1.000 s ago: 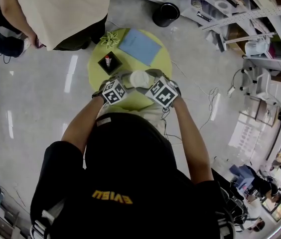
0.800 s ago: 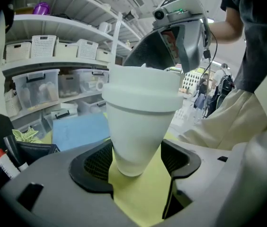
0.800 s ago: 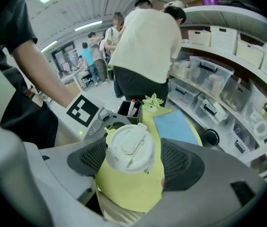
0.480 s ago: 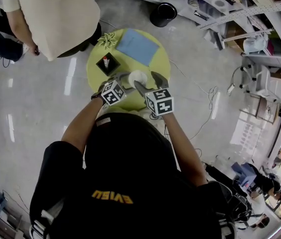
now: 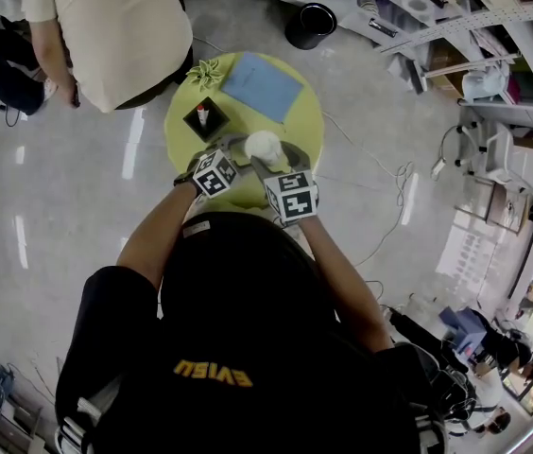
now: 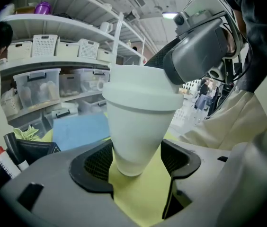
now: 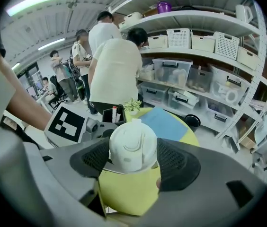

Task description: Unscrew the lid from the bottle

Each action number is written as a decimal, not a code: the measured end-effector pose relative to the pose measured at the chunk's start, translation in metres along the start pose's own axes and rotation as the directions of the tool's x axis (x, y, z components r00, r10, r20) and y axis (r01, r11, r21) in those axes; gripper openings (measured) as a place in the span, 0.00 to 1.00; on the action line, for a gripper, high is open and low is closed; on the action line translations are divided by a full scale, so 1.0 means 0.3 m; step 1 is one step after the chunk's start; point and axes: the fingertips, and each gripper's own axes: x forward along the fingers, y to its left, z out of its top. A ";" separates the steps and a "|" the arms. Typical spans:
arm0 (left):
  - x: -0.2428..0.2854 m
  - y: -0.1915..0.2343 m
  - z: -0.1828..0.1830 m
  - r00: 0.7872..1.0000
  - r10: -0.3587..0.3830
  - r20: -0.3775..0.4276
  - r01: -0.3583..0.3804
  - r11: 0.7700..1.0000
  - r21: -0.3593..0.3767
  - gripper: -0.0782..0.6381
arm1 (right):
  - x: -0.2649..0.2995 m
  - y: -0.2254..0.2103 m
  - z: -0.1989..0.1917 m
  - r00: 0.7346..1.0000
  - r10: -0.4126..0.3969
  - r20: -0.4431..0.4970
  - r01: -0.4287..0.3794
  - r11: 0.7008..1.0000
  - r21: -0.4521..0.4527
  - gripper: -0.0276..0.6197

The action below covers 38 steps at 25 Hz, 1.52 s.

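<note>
At the tabletop's (image 5: 300, 130) near edge the left gripper (image 6: 136, 161) clamps the bottle (image 6: 138, 122), the right gripper (image 7: 131, 161) closing on its lid (image 7: 132, 144) (seemingly nothing unscrewed yet).

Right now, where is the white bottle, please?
In the head view the bottle is at the near edge of the yellow table, body in the left gripper, the right gripper's jaws closing on its lid.

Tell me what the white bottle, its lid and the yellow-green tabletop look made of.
The white tapered bottle: likely plastic, matte; even, opaque, soft shading.
The white domed lid: likely moulded plastic, matte; raised ridges on top.
The round yellow-green tabletop: smooth, flat colour; painted wood or laminate, cannot tell which.
</note>
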 end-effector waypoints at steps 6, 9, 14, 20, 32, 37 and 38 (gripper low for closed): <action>-0.001 -0.001 0.014 1.000 -0.001 -0.002 0.001 1.000 0.000 0.57 | -0.013 -0.001 0.005 0.994 0.100 -0.043 -0.105 0.986 -0.126 0.52; 0.005 -0.002 0.020 1.000 -0.001 0.000 0.001 1.000 0.000 0.57 | -0.016 -0.001 0.004 0.980 0.179 -0.086 -0.195 0.953 -0.233 0.52; 0.003 -0.001 0.019 1.000 -0.005 0.009 0.005 1.000 -0.001 0.57 | -0.018 0.012 0.005 0.940 0.282 -0.192 -0.338 0.849 -0.407 0.52; 0.001 0.012 0.005 1.000 -0.009 0.009 0.009 1.000 0.011 0.57 | -0.006 0.024 0.017 0.893 0.347 -0.285 -0.449 0.705 -0.549 0.52; 0.024 0.008 -0.017 1.000 -0.011 -0.016 0.011 1.000 -0.026 0.57 | 0.009 0.020 -0.005 0.863 0.409 -0.297 -0.504 0.656 -0.562 0.53; 0.011 0.031 -0.011 1.000 -0.017 0.008 0.018 0.999 -0.034 0.57 | 0.008 -0.002 0.039 0.931 0.326 -0.164 -0.361 0.756 -0.546 0.60; 0.016 0.035 -0.012 1.000 -0.014 0.012 0.015 0.999 -0.032 0.57 | 0.007 -0.013 0.043 0.947 0.296 -0.126 -0.317 0.795 -0.517 0.62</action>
